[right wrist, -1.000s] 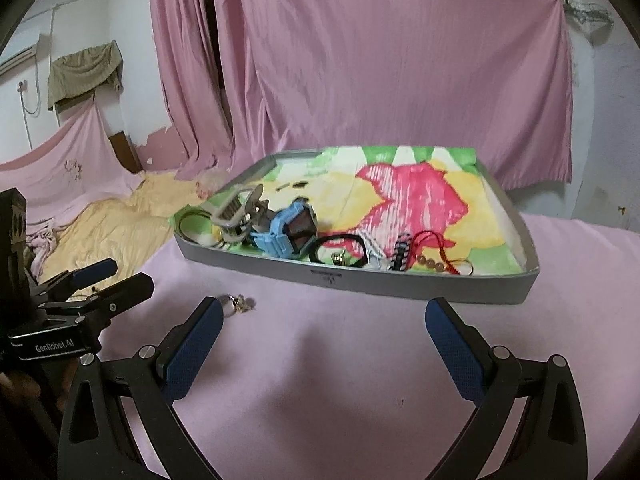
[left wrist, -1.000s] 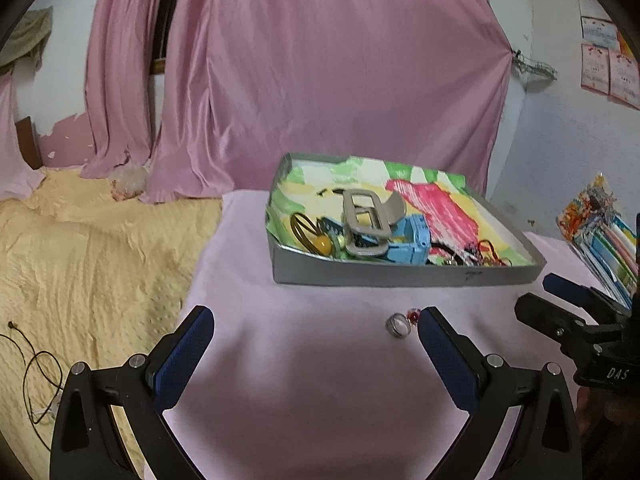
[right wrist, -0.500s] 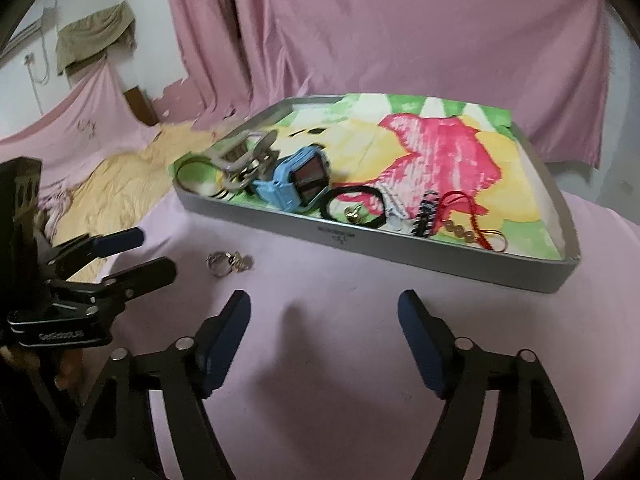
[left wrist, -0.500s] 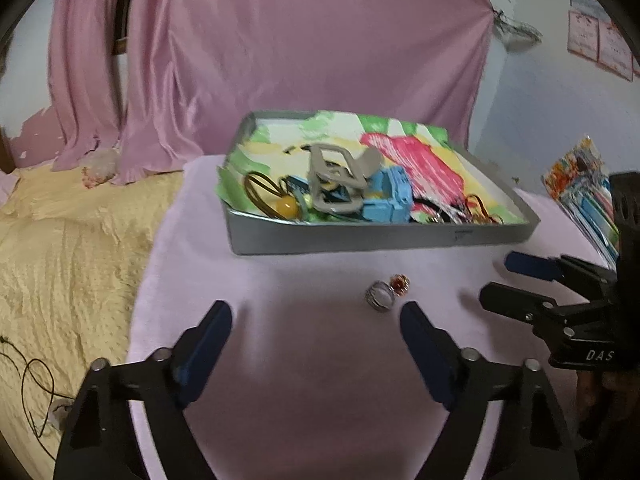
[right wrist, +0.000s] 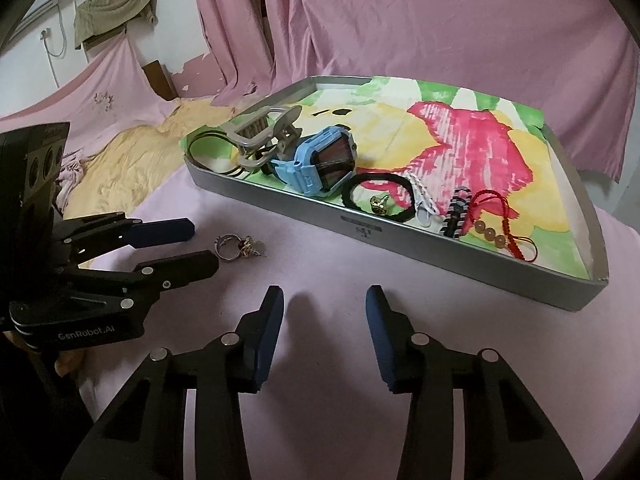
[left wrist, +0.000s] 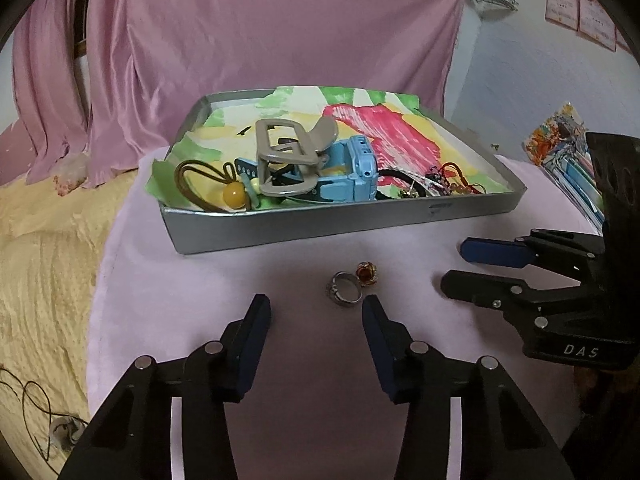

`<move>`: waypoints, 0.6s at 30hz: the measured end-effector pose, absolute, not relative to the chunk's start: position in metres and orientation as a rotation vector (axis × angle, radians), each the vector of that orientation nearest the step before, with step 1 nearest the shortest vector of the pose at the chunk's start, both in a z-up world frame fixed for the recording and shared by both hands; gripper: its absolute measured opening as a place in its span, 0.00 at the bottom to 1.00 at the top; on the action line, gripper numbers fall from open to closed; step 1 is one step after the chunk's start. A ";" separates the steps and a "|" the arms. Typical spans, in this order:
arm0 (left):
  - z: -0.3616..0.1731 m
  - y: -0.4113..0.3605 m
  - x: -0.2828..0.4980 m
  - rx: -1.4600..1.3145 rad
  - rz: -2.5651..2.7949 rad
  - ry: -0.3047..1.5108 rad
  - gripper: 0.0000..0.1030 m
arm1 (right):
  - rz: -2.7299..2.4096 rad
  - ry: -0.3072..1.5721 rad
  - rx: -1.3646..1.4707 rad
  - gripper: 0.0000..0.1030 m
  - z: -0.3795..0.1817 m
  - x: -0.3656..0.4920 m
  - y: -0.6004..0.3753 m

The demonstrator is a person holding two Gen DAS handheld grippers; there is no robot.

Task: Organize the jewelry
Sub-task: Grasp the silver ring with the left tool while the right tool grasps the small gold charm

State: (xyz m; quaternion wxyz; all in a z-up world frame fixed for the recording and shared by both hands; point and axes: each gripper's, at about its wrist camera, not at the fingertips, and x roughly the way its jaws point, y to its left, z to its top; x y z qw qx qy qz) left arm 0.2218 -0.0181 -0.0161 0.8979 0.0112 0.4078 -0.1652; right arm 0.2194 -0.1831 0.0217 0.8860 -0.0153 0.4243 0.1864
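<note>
Two rings lie side by side on the pink cloth in front of the grey tray (left wrist: 320,222): a silver ring (left wrist: 345,289) and a gold ring with an orange stone (left wrist: 367,273). My left gripper (left wrist: 314,312) is open, its right finger just short of the silver ring, nothing held. My right gripper (right wrist: 322,300) is open and empty over bare cloth. In the right wrist view the left gripper (right wrist: 204,246) points at the silver ring (right wrist: 225,245) and gold ring (right wrist: 248,245). The tray (right wrist: 360,228) holds a blue watch (right wrist: 320,164), a beige hair claw (left wrist: 288,160), hair ties and a red bracelet (right wrist: 496,220).
A pink curtain (left wrist: 260,40) hangs behind the tray. A yellow bedspread (left wrist: 44,248) lies to the left of the pink cloth, with a dark cable (left wrist: 28,396) on it. Colourful packets (left wrist: 560,140) are stacked at the far right. The right gripper (left wrist: 454,267) sits right of the rings.
Both grippers have moved forward and down toward the cloth, and their jaws have narrowed but stay open. The left one now sits close behind the rings. The rings have not moved.
</note>
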 end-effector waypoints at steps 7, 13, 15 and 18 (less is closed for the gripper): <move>-0.015 -0.021 0.228 0.031 -0.358 0.865 0.31 | 0.412 0.886 -0.044 0.35 0.020 0.222 -0.177; -0.015 -0.027 0.231 0.054 -0.363 0.875 0.27 | 0.418 0.887 -0.036 0.35 0.020 0.224 -0.178; -0.015 -0.028 0.233 0.052 -0.359 0.875 0.24 | 0.419 0.887 -0.034 0.35 0.020 0.225 -0.178; -0.015 -0.028 0.235 0.048 -0.356 0.874 0.20 | 0.419 0.889 -0.032 0.35 0.019 0.225 -0.179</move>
